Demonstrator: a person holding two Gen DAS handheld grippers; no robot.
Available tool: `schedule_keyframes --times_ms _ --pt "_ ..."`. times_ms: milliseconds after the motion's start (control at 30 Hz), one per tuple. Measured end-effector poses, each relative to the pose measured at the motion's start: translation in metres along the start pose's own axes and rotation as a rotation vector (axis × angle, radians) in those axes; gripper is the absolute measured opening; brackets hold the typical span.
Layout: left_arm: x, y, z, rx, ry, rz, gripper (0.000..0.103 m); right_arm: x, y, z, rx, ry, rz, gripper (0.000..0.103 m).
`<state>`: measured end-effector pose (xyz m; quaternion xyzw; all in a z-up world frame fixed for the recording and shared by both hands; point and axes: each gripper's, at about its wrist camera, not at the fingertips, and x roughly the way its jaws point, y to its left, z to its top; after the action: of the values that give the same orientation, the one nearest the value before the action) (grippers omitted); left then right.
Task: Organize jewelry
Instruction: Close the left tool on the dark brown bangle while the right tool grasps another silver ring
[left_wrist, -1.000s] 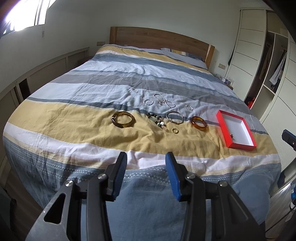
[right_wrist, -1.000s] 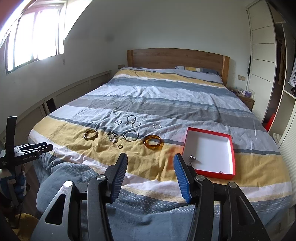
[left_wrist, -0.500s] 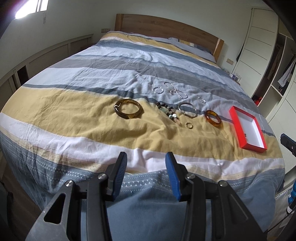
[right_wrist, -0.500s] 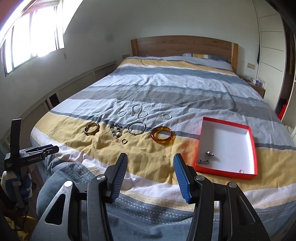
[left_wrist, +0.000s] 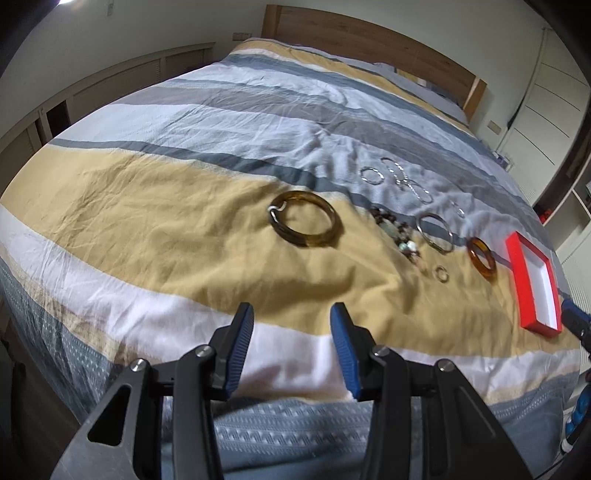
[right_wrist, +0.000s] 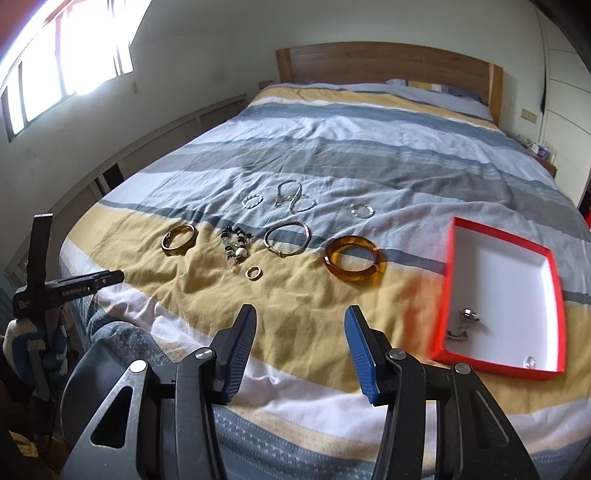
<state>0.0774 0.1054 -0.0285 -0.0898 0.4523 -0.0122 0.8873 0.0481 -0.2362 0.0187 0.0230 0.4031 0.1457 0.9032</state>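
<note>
Jewelry laid out on a striped duvet (right_wrist: 332, 155), with a red box (right_wrist: 554, 280) at the right as the likely receptacle. A few small metal pieces already lay inside the box.

The amber bangle (right_wrist: 355, 263) sat on the yellow stripe just left of the box. It looked rigid, smooth and probably slippery, and possibly brittle if dropped. It was best taken across one side of its rim, one pad inside the hoop and one outside. The darker bangle (left_wrist: 303, 223) would handle alike. The bead bracelet (right_wrist: 235, 245) appeared limp, the silver hoop (right_wrist: 287, 238) and small ring (right_wrist: 254, 273) light and thin, apt to sink into the soft cloth.

The right gripper (right_wrist: 300, 347) stood empty, its jaws moderately apart and narrowing slightly. The amber bangle lay beyond its fingertips, a little to the right, not yet between them. The left gripper (left_wrist: 291, 347) was likewise empty and parted, with the darker bangle straight ahead, well apart.
</note>
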Motion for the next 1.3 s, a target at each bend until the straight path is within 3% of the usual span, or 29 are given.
schedule_keyframes --times_ms 500,1033,1300 --pt "0.077 0.026 0.074 -0.074 0.017 0.027 0.041 0.122 0.045 0.029 -0.120 0.120 0.131 0.043" --pt "0.120 0.031 0.076 -0.074 0.052 0.056 0.041 0.179 0.050 0.027 -0.138 0.178 0.154 0.036" --pt "0.130 0.017 0.070 0.007 0.058 0.131 0.040 0.190 0.047 0.024 -0.133 0.176 0.155 0.029"
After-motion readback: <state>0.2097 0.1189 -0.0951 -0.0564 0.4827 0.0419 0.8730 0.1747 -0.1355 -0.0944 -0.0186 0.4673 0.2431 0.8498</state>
